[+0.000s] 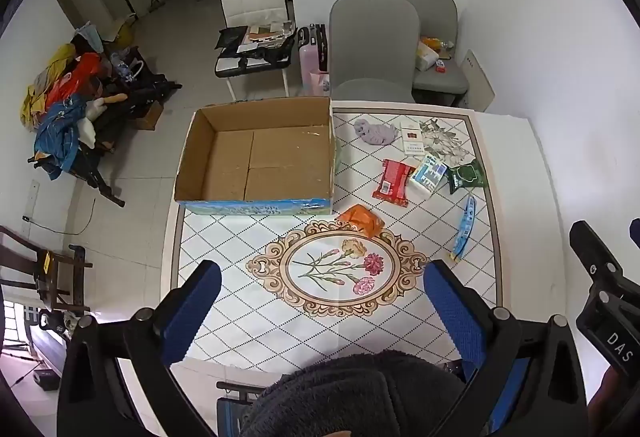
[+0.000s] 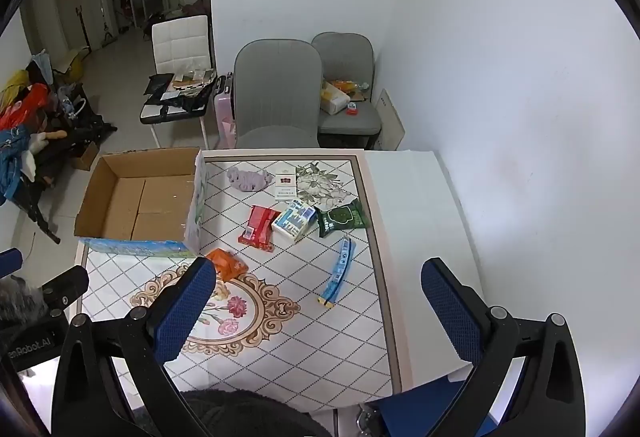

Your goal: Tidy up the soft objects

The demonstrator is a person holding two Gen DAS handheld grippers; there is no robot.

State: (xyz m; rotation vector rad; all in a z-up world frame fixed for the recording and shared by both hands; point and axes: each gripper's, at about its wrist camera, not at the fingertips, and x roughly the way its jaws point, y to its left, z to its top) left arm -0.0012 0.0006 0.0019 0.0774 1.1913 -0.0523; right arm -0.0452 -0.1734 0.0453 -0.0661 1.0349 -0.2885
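Observation:
An empty cardboard box [image 1: 256,153] [image 2: 140,197] stands on the left far part of the patterned table [image 1: 256,309] [image 2: 320,349]. To its right lie a lilac cloth [image 1: 374,132] [image 2: 246,179], a white and red carton [image 1: 412,138] [image 2: 286,187], a red packet [image 1: 392,181] [image 2: 258,223], a blue and white tissue pack [image 1: 428,175] [image 2: 294,223], a green wipes pack [image 1: 466,175] [image 2: 342,222], an orange packet [image 1: 362,219] [image 2: 226,263] and a long blue sachet [image 1: 464,229] [image 2: 338,271]. My left gripper [image 1: 322,273] and right gripper [image 2: 320,273] hover wide open above the near table, nothing between their fingers.
Two grey chairs [image 1: 374,49] [image 2: 278,93] stand behind the table, the farther one [image 2: 346,77] holding small items. A white chair [image 1: 254,17] with clutter, a pink suitcase [image 1: 310,61] and a heap of clothes [image 1: 60,109] are on the floor to the left. A dark fuzzy garment [image 1: 352,397] fills the bottom.

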